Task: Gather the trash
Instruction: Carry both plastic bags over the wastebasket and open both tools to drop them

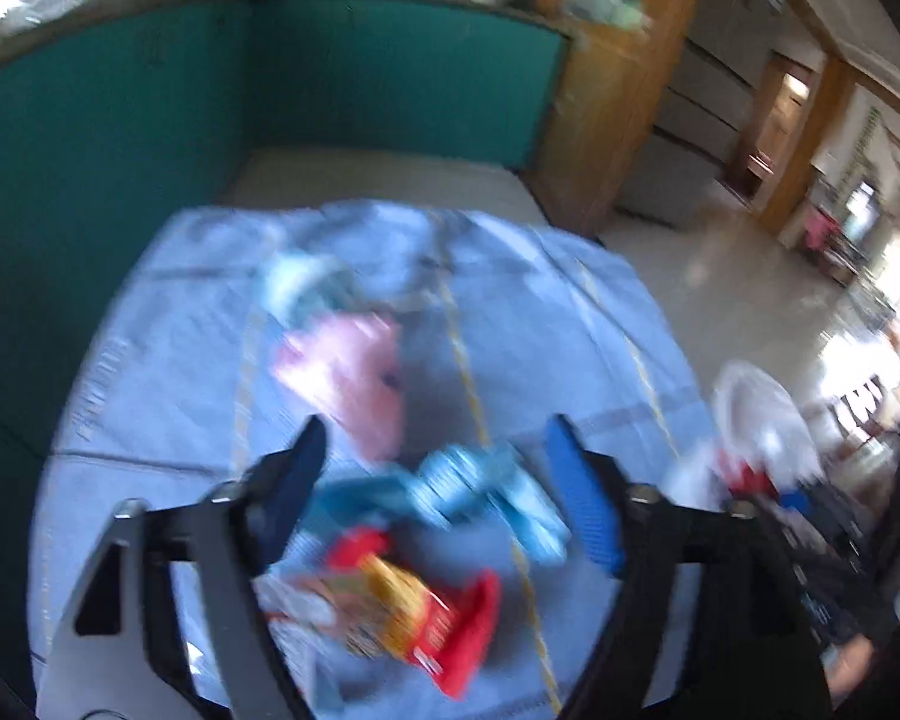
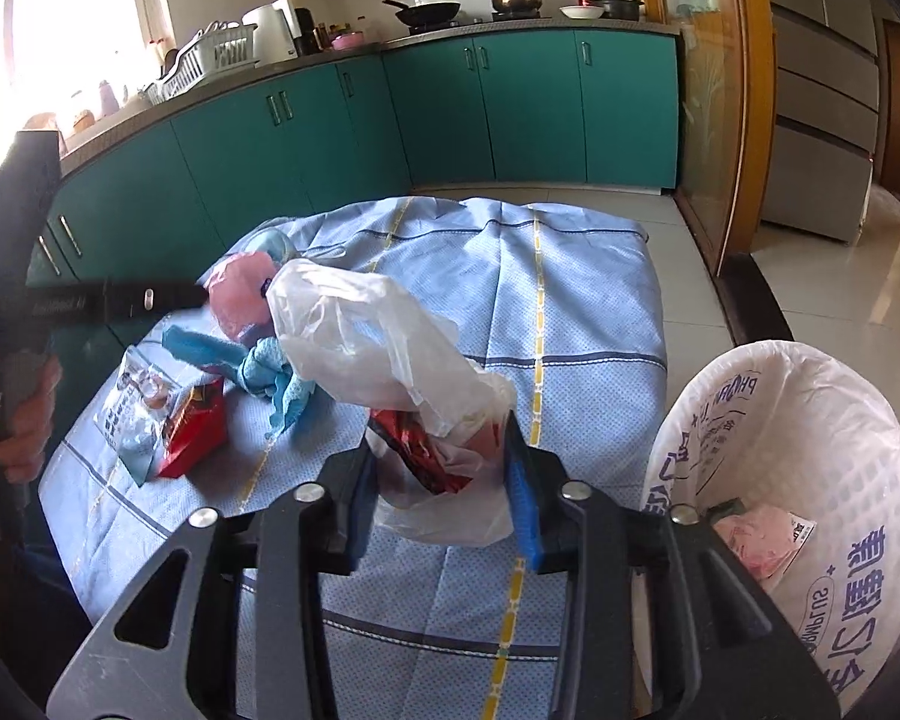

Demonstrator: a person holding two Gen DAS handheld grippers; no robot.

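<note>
Between the blue pads of the right hand-held gripper (image 2: 444, 480) sits a white plastic bag (image 2: 366, 336), clamped at its lower bunch, with a red wrapper (image 2: 426, 456) showing inside it. The bag's upper part billows up and to the left over the desk (image 2: 594, 324), which is covered by a light blue checked cloth. To the right of the desk stands a white basket bin (image 2: 834, 438) lined with a printed white bag; a pink wrapper (image 2: 762, 540) lies inside it.

On the cloth to the left lie a red snack packet (image 2: 195, 432), a clear printed packet (image 2: 132, 402) touching it, a crumpled blue wrapper (image 2: 264, 366) and a pink bag (image 2: 240, 294) farther back.

In the blurred left wrist view, the left hand-held gripper (image 1: 435, 480) hangs with its fingers spread apart, holding nothing, above the blue wrapper (image 1: 486, 492) and the red snack packet (image 1: 414, 606). The pink bag (image 1: 348, 372) lies just beyond.
</note>
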